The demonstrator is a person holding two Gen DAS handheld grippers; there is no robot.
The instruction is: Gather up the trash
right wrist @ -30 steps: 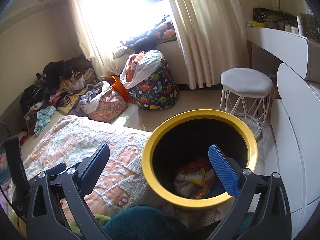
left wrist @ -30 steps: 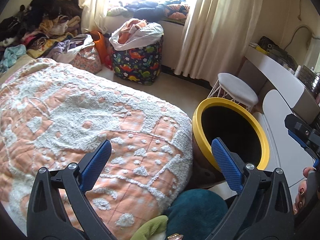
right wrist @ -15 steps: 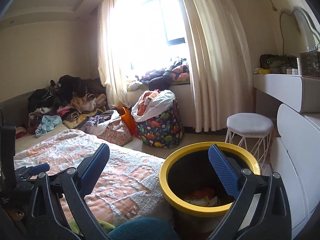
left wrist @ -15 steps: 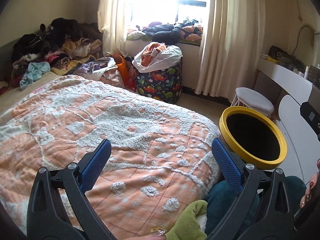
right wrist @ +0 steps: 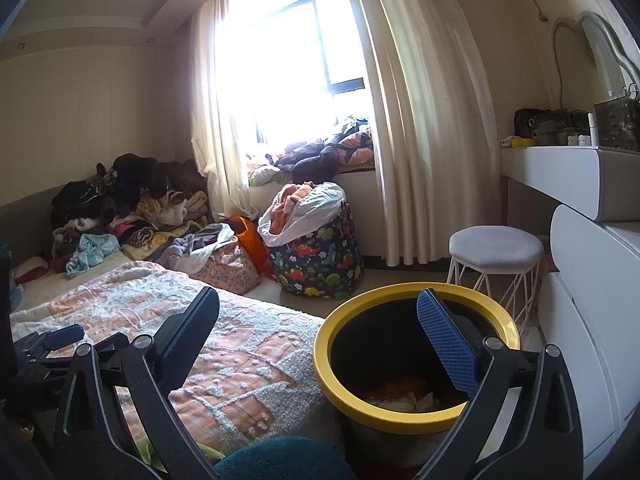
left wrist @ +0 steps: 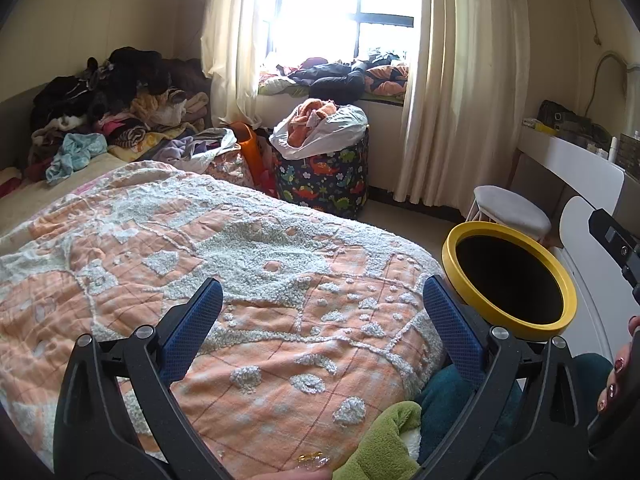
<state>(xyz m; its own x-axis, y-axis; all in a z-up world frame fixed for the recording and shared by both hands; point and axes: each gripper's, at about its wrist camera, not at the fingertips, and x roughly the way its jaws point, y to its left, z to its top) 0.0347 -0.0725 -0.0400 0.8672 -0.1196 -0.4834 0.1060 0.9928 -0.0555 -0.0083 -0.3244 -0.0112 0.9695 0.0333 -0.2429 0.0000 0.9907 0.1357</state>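
Left wrist view was filled by the left gripper (left wrist: 322,320), jaws spread wide w/ nothing held betw. the blue pads, held over an orange-and-white quilt (left wrist: 224,280) on the bed. At approx. 3 o'clock of that gripper a yellow-rimmed bin (left wrist: 508,240) was seen, just beside the bed's corner; its inside looked black from this angle, contents not visible. At 4–5 o'clock a hand (left wrist: 618,372) w/ decorated nails was seen at the frame edge, and part of the other tool at 3 o'clock. Green and teal fabric (left wrist: 384,440) was seen at 6 o'clock, below the pads. Right wrist view showed the right gripper (right wrist: 316,322), likewise opened wide and empty, w/ its right-hand pad overlapping the bin (right wrist: 332,368) in the pic. Trash (right wrist: 404,394) was seen at the bin's bottom: reddish and pale wrappers, details too dark to tell. At 12 o'clock a dinosaur-print laundry bag (right wrist: 316,260) was seen on the floor, stuffed w/ clothes, under the window; cream curtains (right wrist: 424,120) were hung either side. At 1–2 o'clock a white stool (right wrist: 496,248) on wire legs was placed near the bin, beside a white dresser (right wrist: 580,176) w/ small items on top. At 10 o'clock a heap of clothes (right wrist: 120,208) was piled against the wall at the far end of the bed. At 9 o'clock, part of the left tool was visible.
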